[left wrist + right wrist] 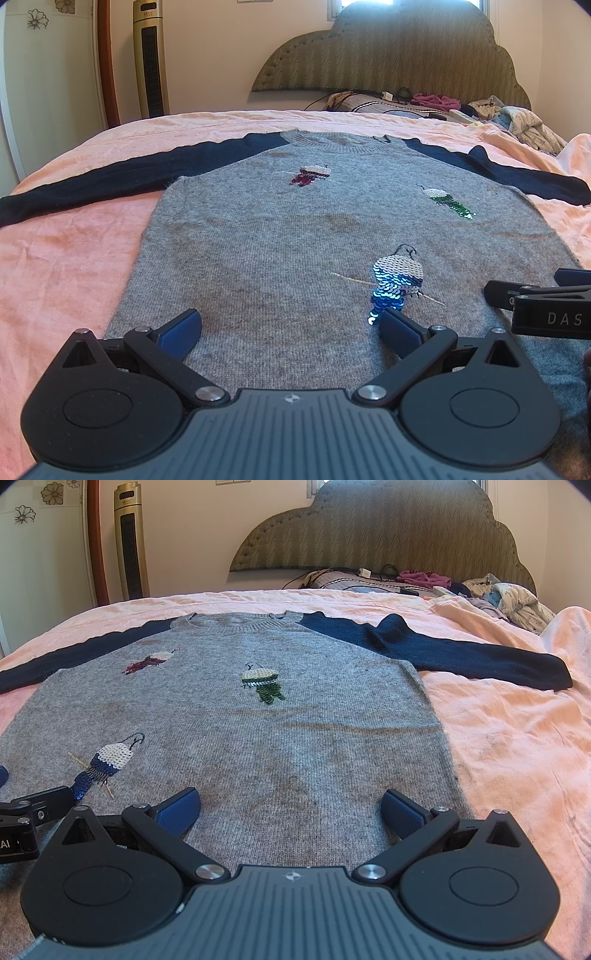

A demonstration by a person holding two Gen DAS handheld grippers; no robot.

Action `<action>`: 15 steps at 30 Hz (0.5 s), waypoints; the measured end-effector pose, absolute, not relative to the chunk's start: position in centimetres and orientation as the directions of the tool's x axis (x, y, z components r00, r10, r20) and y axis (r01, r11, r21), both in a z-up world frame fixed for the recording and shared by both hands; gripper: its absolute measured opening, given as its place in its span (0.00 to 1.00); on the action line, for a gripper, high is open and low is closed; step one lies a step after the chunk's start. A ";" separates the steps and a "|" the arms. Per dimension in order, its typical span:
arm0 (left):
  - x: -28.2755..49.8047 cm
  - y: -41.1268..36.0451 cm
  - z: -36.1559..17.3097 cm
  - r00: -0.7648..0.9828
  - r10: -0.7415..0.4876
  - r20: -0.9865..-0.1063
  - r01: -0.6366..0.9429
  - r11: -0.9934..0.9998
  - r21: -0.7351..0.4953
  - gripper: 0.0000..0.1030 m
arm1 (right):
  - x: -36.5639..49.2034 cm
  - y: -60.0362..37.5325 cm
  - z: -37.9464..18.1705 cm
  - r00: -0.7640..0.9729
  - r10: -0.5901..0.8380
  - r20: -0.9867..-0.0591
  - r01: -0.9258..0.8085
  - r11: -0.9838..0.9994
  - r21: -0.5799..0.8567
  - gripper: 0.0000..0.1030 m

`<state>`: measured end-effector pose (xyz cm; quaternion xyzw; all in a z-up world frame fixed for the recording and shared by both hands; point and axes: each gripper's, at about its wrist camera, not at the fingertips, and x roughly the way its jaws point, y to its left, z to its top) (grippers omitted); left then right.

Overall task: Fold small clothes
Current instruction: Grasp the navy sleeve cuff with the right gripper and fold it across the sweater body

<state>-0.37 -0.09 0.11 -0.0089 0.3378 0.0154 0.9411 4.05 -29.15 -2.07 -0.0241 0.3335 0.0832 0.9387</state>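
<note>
Sweater [295,236] lies flat on bed [66,258], long axis running straight ahead from hem to collar. Left tool [290,328] & right tool [291,806] both w/ fingers apart, empty, at hem. Left sleeve [110,173] nearer left tool, right sleeve [461,653] nearer right

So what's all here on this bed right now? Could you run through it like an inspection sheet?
Surface: bed with a wrinkled pink sheet, some dark smudges on it.
Job's things: grey sweater with navy sleeves, laid flat and unfolded, sleeves spread out; three sequin figures, blue, green and red; brownish stains on the front.
Clutter: heap of clothes and a striped pillow at the headboard end.
Grippers: left gripper and right gripper both open, low over the hem, holding nothing.
Cables: black cables and a white plug on the pillow.
Surroundings: padded headboard, tower fan, flower decals on the wall.
</note>
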 end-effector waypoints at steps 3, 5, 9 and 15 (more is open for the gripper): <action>-0.3 0.0 0.1 0.771 0.023 -0.636 -0.035 0.999 -0.007 1.00 | 4.6 -30.6 -0.2 0.735 0.256 -0.628 -0.253 0.963 0.097 0.98; -0.3 0.0 0.1 0.771 0.023 -0.636 -0.035 0.999 -0.007 1.00 | 5.6 -34.2 3.1 0.769 0.381 -0.513 -0.288 0.923 0.254 1.00; -0.3 0.0 0.1 0.771 0.023 -0.636 -0.035 0.999 -0.007 1.00 | 10.4 -45.9 7.9 0.851 0.424 -0.311 -0.207 0.813 0.544 1.00; -0.3 0.0 0.1 0.772 0.023 -0.636 -0.035 0.999 -0.006 1.00 | 18.6 -64.8 3.7 0.910 0.236 -0.339 0.179 0.515 0.838 0.91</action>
